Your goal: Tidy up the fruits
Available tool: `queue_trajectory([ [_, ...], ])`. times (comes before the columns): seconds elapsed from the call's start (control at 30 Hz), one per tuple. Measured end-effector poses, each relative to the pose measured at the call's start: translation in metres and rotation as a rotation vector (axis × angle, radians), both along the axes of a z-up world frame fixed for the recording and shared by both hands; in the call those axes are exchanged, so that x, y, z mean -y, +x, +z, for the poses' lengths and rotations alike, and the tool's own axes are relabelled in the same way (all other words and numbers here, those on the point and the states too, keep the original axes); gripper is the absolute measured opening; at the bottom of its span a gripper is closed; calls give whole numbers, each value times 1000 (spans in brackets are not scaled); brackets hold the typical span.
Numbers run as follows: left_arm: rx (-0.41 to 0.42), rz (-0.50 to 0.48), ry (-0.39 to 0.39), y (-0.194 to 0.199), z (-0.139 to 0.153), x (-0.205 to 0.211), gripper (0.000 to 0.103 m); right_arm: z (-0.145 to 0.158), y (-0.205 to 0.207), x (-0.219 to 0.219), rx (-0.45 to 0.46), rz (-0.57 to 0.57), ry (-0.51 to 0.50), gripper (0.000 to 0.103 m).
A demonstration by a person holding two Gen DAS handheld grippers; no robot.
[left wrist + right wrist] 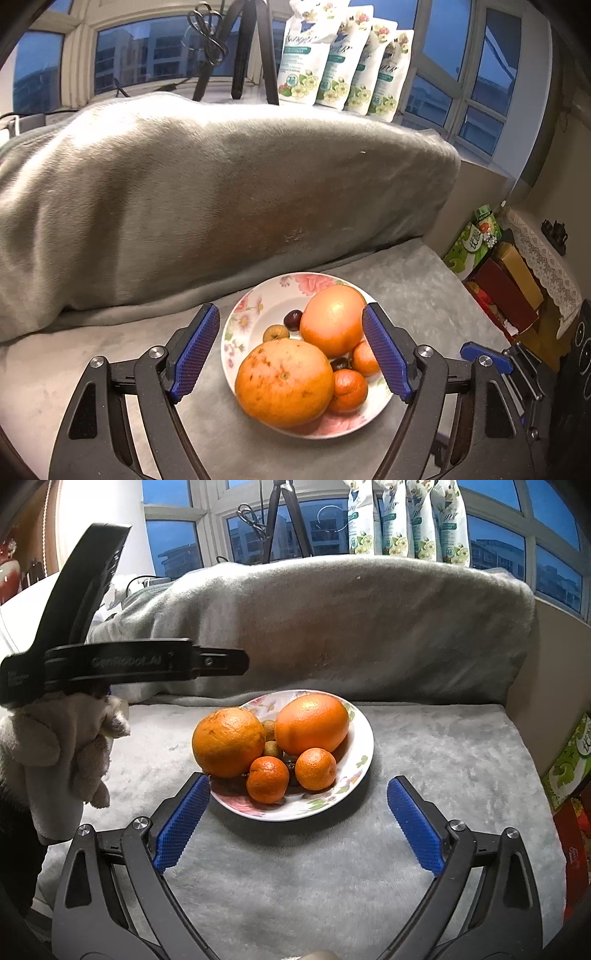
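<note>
Fruits [269,749] heaped on plate [364,753]; larger orange's [312,723] long axis tilts.

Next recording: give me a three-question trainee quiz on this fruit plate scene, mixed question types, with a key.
1. True or false: the right hand-held gripper is shut on a fruit.
2. How many small tangerines lie on the floral plate? A) one B) two C) four
3. Fill in: the plate rests on a grey ____.

Key: 1 false, both it and the left hand-held gripper are open and empty. 2 B, beside the two large oranges. 3 blanket.
</note>
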State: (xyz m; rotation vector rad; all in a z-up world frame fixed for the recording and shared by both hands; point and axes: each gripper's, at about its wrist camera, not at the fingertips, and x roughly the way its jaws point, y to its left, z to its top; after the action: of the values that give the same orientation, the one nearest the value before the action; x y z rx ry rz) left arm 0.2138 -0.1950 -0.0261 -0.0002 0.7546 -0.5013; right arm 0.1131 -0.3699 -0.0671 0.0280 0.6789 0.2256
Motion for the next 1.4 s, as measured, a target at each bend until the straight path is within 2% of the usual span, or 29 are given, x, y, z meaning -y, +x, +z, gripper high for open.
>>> queue_trajectory([
  [0.17, 20, 12, -6, -12, 5, -9, 80, 7, -6, -2, 19, -13, -17, 102],
  [0.47, 67, 45, -27, -40, 13, -31, 80, 19, -21, -7, 58, -38, -51, 103],
  [0.67, 110, 87, -45, -66, 16, -54, 80, 26, -30, -8, 80, -66, -69, 103],
  [0.83, 141, 142, -28, -90, 14, -72, 80, 31, -35, -6, 97, -90, -59, 103],
  [1.1, 148, 191, -27, -121, 10, -93, 81, 34, -42, -6, 120, -120, -69, 103],
  [1.4, 158, 208, -17, -145, 7, -99, 81, 39, -53, -10, 158, -163, -110, 103],
])
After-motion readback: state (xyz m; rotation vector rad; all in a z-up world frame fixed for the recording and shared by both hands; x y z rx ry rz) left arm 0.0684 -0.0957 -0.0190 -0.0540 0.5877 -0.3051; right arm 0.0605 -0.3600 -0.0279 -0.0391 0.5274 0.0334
